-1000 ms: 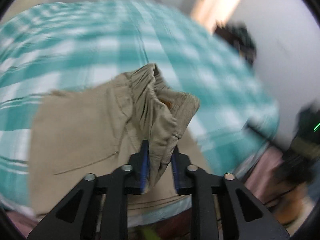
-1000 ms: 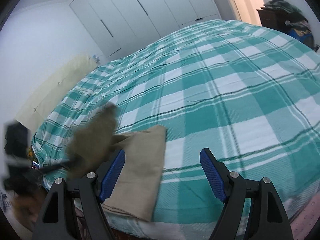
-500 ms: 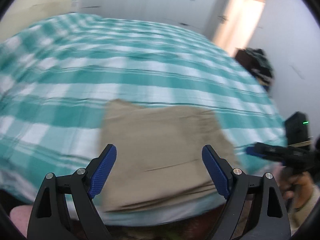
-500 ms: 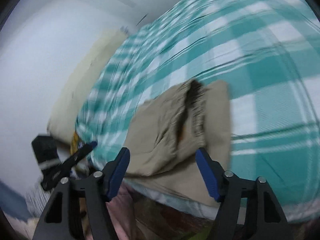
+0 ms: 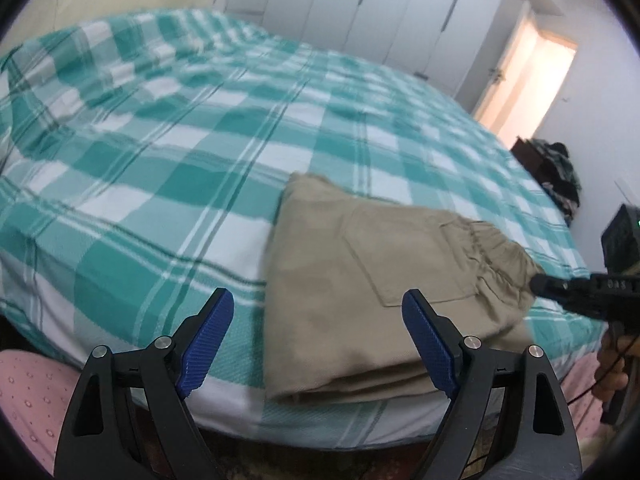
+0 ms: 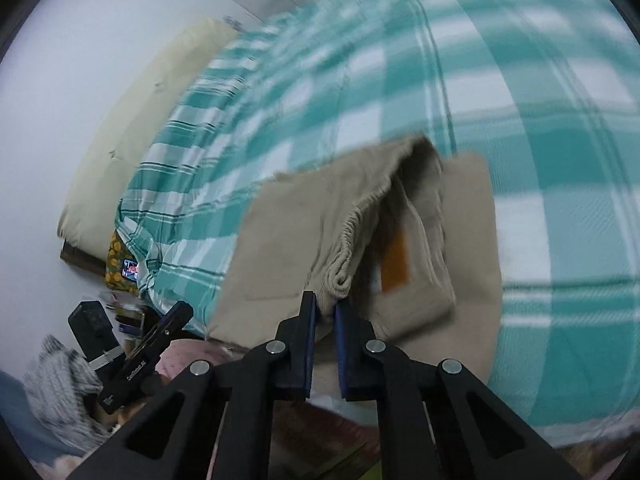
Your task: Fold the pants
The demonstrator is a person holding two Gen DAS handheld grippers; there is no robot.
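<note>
Tan pants (image 5: 360, 280) lie folded near the front edge of the bed, with the elastic waistband to the right. My left gripper (image 5: 318, 316) is open and empty, just in front of the pants' left half. My right gripper (image 6: 326, 308) is shut on the waistband (image 6: 344, 256) of the pants (image 6: 288, 248) and lifts that edge, showing an orange label (image 6: 394, 264) inside. The right gripper also shows in the left wrist view (image 5: 536, 282) at the waistband. The left gripper also shows in the right wrist view (image 6: 176, 314), low and left of the pants.
The bed has a teal and white checked cover (image 5: 200, 120). White wardrobe doors (image 5: 360, 4) and a lit doorway (image 5: 528, 84) stand behind it. A cream headboard (image 6: 132, 120) lies along the bed's far left side. Clutter (image 6: 64, 368) lies on the floor beside the bed.
My left gripper let go of the waistband, opened and drew back. My right gripper moved in from the right and shut on the waistband, lifting it.
</note>
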